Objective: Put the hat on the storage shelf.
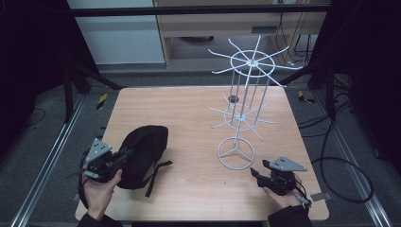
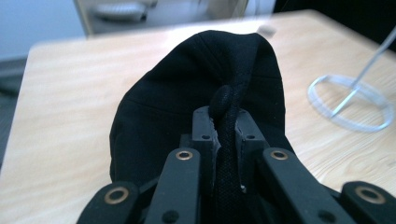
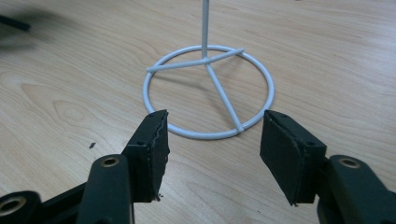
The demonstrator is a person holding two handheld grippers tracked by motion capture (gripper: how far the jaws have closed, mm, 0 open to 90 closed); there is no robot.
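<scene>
A black cap (image 1: 144,153) lies on the wooden table (image 1: 189,109) at the front left, its strap (image 1: 158,172) trailing toward the front edge. My left gripper (image 1: 126,153) is shut on a fold of the cap. In the left gripper view the jaws (image 2: 226,123) pinch the black fabric (image 2: 187,84) just below a small round button. A white wire rack (image 1: 246,85) with hooked arms stands right of centre. My right gripper (image 1: 255,172) is open, low above the table, just in front of the rack's ring base (image 3: 208,91). Nothing is between its jaws (image 3: 212,135).
The rack's ring base (image 1: 235,152) sits between the two grippers, nearer the right one, and also shows at the right in the left gripper view (image 2: 350,102). Bare wood spreads across the far left and front middle. Cables lie on the floor right of the table.
</scene>
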